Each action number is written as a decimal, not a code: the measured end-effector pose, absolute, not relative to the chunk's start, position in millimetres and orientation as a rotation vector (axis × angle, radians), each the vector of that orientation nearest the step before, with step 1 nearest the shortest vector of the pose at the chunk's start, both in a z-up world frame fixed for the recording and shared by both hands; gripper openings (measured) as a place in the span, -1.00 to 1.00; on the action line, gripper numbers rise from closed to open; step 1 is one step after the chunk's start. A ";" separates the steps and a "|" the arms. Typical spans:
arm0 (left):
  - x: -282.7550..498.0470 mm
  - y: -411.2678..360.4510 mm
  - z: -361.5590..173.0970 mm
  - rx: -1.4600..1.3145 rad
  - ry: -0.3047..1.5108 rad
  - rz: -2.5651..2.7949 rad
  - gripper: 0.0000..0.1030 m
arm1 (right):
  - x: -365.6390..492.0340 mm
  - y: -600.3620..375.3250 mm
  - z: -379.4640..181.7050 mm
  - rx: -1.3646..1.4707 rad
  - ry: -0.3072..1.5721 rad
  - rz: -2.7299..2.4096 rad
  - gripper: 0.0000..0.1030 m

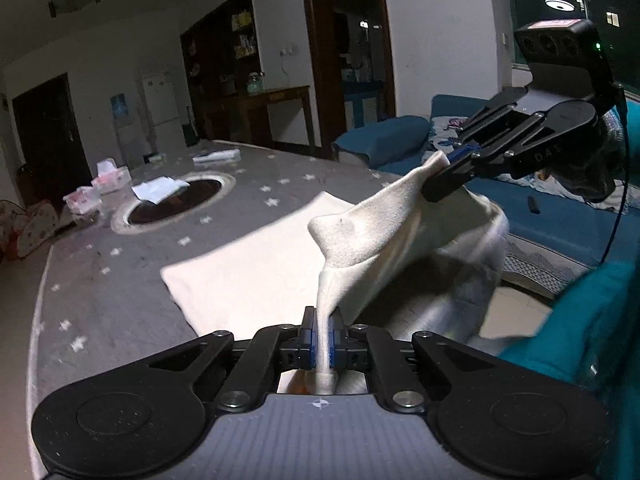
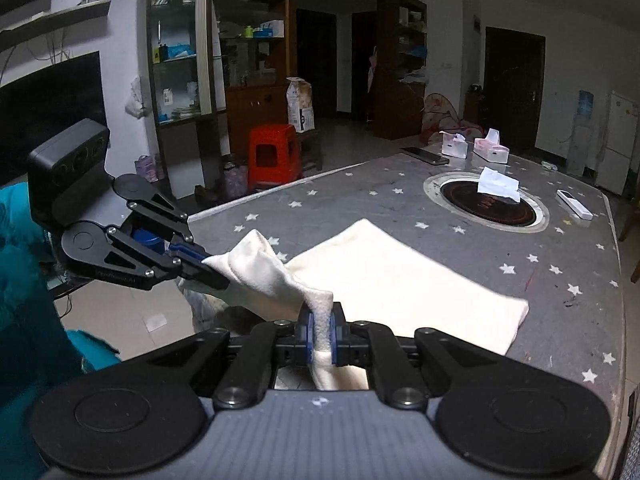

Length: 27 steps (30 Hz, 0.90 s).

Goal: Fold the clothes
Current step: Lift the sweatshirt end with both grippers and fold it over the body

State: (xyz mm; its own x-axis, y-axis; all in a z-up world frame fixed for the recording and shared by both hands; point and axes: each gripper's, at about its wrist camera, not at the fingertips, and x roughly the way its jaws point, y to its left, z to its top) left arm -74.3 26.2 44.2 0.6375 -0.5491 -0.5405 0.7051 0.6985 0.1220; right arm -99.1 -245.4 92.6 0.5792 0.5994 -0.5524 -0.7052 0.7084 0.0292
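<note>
Both the left gripper (image 1: 322, 330) and right gripper (image 2: 320, 330) clamp the near edge of a cream garment (image 2: 400, 276), lifted off the star-patterned table (image 2: 360, 192).

cloth (image 1: 256, 272) near edge hidden, teal sleeve (image 1: 600, 320) blurred

— where do your two cameras sit?

— each rides just behind its own fingers, looking forward along them. your left wrist view faces across the grey table (image 1: 120, 280) toward the far wall and doorway; your right wrist view faces across it toward the shelves.

— how near?

— very close to the cream cloth (image 1: 248, 272). both views share the cloth, the table, and each shows the other gripper.
</note>
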 end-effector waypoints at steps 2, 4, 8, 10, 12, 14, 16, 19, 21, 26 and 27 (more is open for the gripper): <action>-59.6 24.0 46.8 0.345 0.485 -0.719 -0.89 | -86.5 -246.0 95.9 -0.194 0.562 0.753 -0.88; -45.0 21.8 49.4 0.350 0.474 -0.706 -0.89 | -73.3 -246.0 98.5 -0.193 0.553 0.736 -0.88; -15.6 17.3 54.5 0.361 0.451 -0.681 -0.89 | -34.4 -245.7 102.3 -0.185 0.551 0.710 -0.88; -0.4 15.0 56.8 0.367 0.441 -0.667 -0.89 | -16.5 -244.8 102.1 -0.190 0.554 0.703 -0.89; 23.2 10.8 52.7 0.372 0.456 -0.649 -0.89 | 7.4 -242.5 99.1 -0.195 0.561 0.689 -0.89; 47.8 5.6 47.0 0.368 0.478 -0.635 -0.90 | 29.6 -239.5 93.0 -0.203 0.575 0.674 -0.89; 71.4 -0.1 40.3 0.364 0.502 -0.619 -0.90 | 51.9 -236.4 86.7 -0.210 0.591 0.658 -0.89; 104.9 -6.5 28.3 0.350 0.544 -0.593 -0.89 | 83.6 -230.6 70.8 -0.224 0.625 0.628 -0.89; 125.7 -9.2 17.8 0.333 0.577 -0.565 -0.89 | 105.0 -228.2 56.2 -0.211 0.659 0.604 -0.89; 159.1 -13.5 -3.2 0.279 0.631 -0.507 -0.87 | 143.7 -226.3 16.2 -0.149 0.717 0.527 -0.89; 163.3 -14.1 -5.6 0.267 0.637 -0.494 -0.82 | 147.2 -226.9 9.3 -0.134 0.724 0.509 -0.89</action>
